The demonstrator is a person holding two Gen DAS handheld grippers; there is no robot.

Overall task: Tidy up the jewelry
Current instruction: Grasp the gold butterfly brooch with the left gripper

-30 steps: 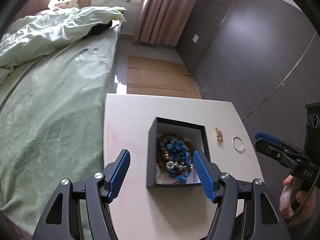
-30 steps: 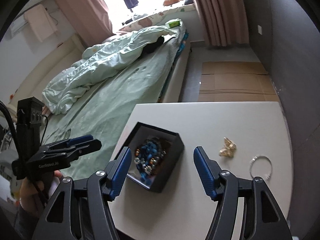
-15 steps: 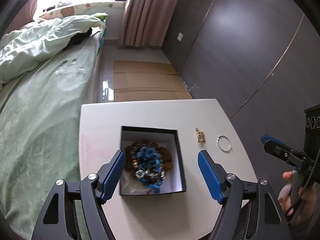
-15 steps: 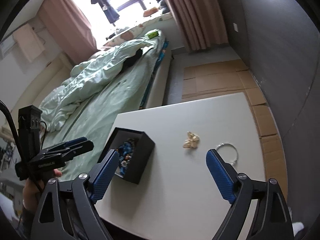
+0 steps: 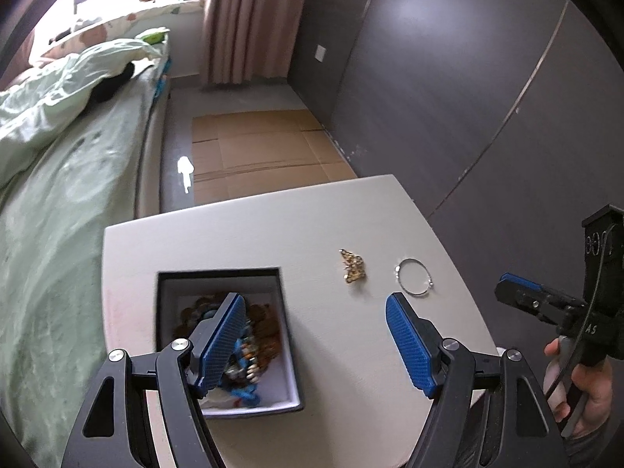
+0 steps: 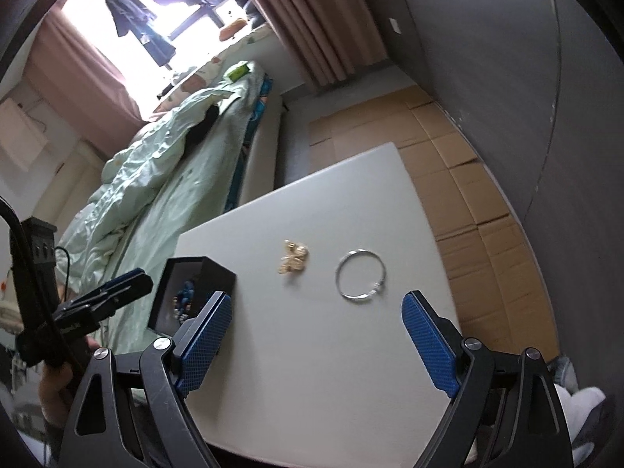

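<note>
- The silver bangle (image 6: 360, 276) and gold brooch (image 6: 293, 261) are lying loose on the white table (image 6: 312, 370), right of the black jewelry box (image 5: 230, 341).
- The right gripper (image 6: 318, 345), jaws spread and empty, is hovering near the bangle, seemingly approaching to pick it up; next comes lowering and closing on it.
- The left gripper (image 5: 314, 345) is hanging open over the box's right edge.

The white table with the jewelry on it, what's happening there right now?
A person holds two grippers over the white table, sorting jewelry. The black box already holds beaded pieces. A gold trinket and a silver bangle lie loose on the table, outside the box. The right gripper is open, pointing toward them; the left gripper is open near the box. Neither holds anything.
</note>
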